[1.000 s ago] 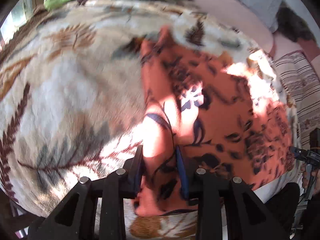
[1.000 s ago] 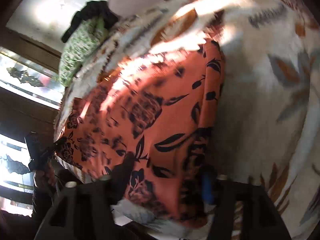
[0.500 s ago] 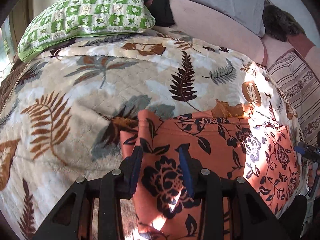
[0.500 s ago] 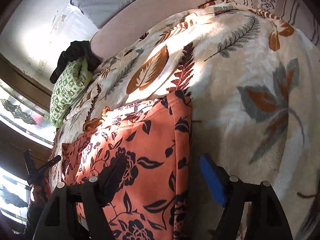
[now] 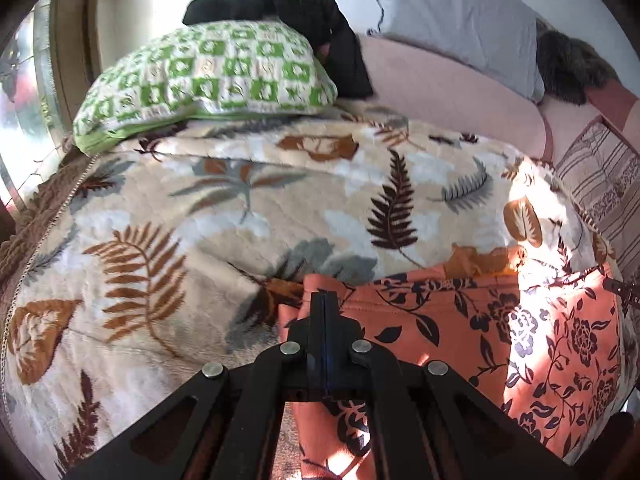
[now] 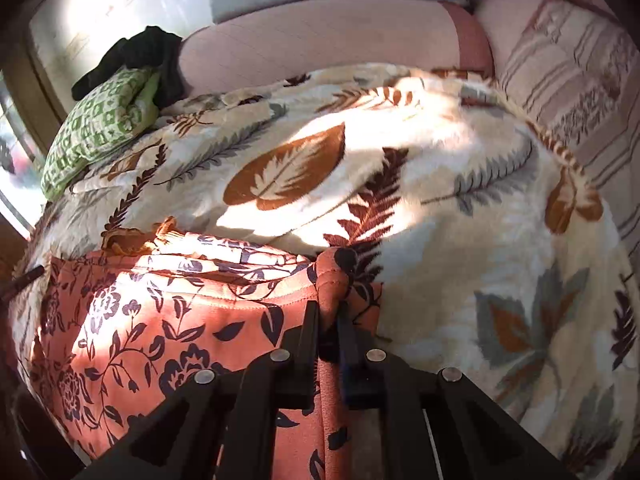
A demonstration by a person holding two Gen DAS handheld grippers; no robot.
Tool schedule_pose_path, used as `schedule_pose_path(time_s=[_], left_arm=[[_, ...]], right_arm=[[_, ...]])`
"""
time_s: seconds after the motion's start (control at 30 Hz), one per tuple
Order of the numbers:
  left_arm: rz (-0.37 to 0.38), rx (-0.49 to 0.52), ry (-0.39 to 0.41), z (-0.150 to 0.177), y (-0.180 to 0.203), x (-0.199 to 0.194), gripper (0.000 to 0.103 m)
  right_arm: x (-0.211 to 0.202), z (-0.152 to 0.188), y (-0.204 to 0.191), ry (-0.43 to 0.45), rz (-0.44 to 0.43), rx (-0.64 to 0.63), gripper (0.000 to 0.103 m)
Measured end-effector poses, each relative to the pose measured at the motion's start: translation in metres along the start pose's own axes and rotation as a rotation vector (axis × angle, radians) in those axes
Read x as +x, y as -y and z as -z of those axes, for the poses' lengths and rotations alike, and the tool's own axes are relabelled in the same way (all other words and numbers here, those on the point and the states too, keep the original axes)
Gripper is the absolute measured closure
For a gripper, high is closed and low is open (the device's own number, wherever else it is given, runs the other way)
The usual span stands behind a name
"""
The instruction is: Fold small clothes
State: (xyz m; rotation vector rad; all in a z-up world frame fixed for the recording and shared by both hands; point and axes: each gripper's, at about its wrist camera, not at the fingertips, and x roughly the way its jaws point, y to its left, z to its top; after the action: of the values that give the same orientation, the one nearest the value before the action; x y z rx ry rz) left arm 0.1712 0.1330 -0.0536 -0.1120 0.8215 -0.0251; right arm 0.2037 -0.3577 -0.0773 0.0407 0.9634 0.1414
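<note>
right wrist: gripper point(image 6: 327, 312) on orange garment point(image 6: 168, 320)

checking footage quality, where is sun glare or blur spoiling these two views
Left wrist view: a sun patch washes out the orange floral garment at right; blanket slightly soft. Right wrist view: hard sunlight bleaches the garment's upper fold and blanket centre, the far edge smeared; fisheye bends both.

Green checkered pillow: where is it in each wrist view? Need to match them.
Left wrist: green checkered pillow upper left, at the leaf-print blanket's far end.
Right wrist: pillow far left, mid-height, smaller.
Shared landmark: black garment bunched just behind it.
</note>
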Motion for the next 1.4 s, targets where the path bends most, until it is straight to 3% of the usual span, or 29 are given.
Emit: schedule_pose_path(time_s=[0.07,0.17,0.23,0.27,0.3,0.33,0.37,0.4,0.43,0.47,0.5,0.6,0.63,0.67,0.73,0.77,0.83,0.87,0.97,1.03,1.1,1.13,1.2,1.23,1.27,1.33,1.37,1.4], left_arm=[[-0.013,-0.029,0.036,0.003,-0.010,-0.010,0.103],[0.015,-0.048,-0.025,0.010,-0.019,0.014,0.103],[0.059,-0.092,-0.086,0.012,-0.024,0.031,0.103],[0.090,-0.129,-0.089,0.011,-0.027,0.030,0.102],[0.132,-0.153,-0.085,0.009,-0.029,0.028,0.097],[0.166,-0.155,-0.084,0.008,-0.030,0.025,0.073],[0.176,-0.141,-0.080,0.006,-0.029,0.022,0.041],[0.165,-0.122,-0.057,0.004,-0.027,0.019,0.034],[0.159,-0.094,-0.041,0.000,-0.023,0.018,0.034],[0.159,-0.063,-0.056,-0.004,-0.018,0.021,0.034],[0.164,-0.040,-0.084,-0.007,-0.014,0.027,0.034],[0.151,-0.005,-0.167,-0.012,-0.005,0.055,0.038],[0.126,0.001,-0.198,-0.011,-0.003,0.066,0.062],[0.089,0.012,-0.238,-0.009,-0.003,0.077,0.100],[0.077,-0.009,-0.237,-0.007,-0.005,0.080,0.100],[0.059,-0.005,-0.210,-0.007,-0.005,0.072,0.100],[0.024,0.001,-0.115,-0.007,-0.003,0.042,0.100],[0.022,-0.011,-0.074,-0.007,-0.004,0.026,0.100],[-0.002,-0.023,-0.040,-0.001,-0.011,0.013,0.100],[-0.017,-0.010,-0.127,0.001,-0.014,0.047,0.100],[-0.026,-0.031,-0.200,0.008,-0.018,0.083,0.099],[-0.021,-0.027,-0.200,0.009,-0.018,0.089,0.098],[-0.022,-0.026,-0.178,0.006,-0.016,0.080,0.097],[-0.013,-0.030,-0.163,0.004,-0.017,0.073,0.096],[-0.015,-0.033,-0.156,0.004,-0.018,0.067,0.095],[-0.020,-0.053,-0.148,0.003,-0.020,0.050,0.091],[-0.008,-0.066,-0.132,0.004,-0.021,0.037,0.089],[0.008,-0.074,-0.110,0.006,-0.019,0.023,0.087]], right_arm=[[-0.016,-0.006,-0.009,0.065,0.036,-0.049,0.095],[-0.011,-0.020,-0.001,0.137,0.046,-0.025,0.095],[0.034,-0.023,0.012,-0.009,0.023,0.022,0.094],[0.059,-0.017,0.021,-0.101,0.012,0.071,0.094],[0.070,-0.009,0.027,-0.138,-0.012,0.110,0.093],[0.065,-0.004,0.029,-0.096,-0.033,0.126,0.093],[0.058,0.000,0.031,-0.066,-0.055,0.134,0.091],[0.054,0.003,0.033,-0.062,-0.083,0.147,0.081],[0.052,0.005,0.036,-0.070,-0.112,0.159,0.072],[0.050,0.006,0.037,-0.074,-0.124,0.166,0.046],[0.047,0.007,0.038,-0.067,-0.116,0.169,0.027],[0.039,0.004,0.039,-0.038,-0.128,0.178,0.028],[0.037,0.003,0.037,-0.036,-0.130,0.178,0.028],[0.036,0.003,0.035,-0.034,-0.130,0.170,0.028],[0.035,0.003,0.029,-0.039,-0.113,0.143,0.028],[0.037,0.004,0.027,-0.049,-0.101,0.127,0.032],[0.041,0.004,0.022,-0.089,-0.061,0.090,0.077],[0.040,0.003,0.021,-0.088,-0.040,0.077,0.087],[0.029,-0.003,0.018,-0.027,0.003,0.051,0.092],[0.035,-0.008,0.019,-0.009,0.020,0.054,0.092],[0.056,-0.009,0.027,-0.055,0.030,0.092,0.090],[0.063,-0.007,0.034,-0.081,0.009,0.141,0.090],[0.049,-0.002,0.043,-0.039,-0.048,0.232,0.088],[0.037,0.000,0.044,-0.022,-0.067,0.244,0.086],[0.024,0.002,0.044,-0.014,-0.072,0.243,0.076],[-0.007,0.007,0.042,0.021,-0.124,0.276,0.043],[-0.023,0.013,0.041,0.044,-0.187,0.319,0.021],[-0.036,0.020,0.038,0.049,-0.269,0.366,0.019]])
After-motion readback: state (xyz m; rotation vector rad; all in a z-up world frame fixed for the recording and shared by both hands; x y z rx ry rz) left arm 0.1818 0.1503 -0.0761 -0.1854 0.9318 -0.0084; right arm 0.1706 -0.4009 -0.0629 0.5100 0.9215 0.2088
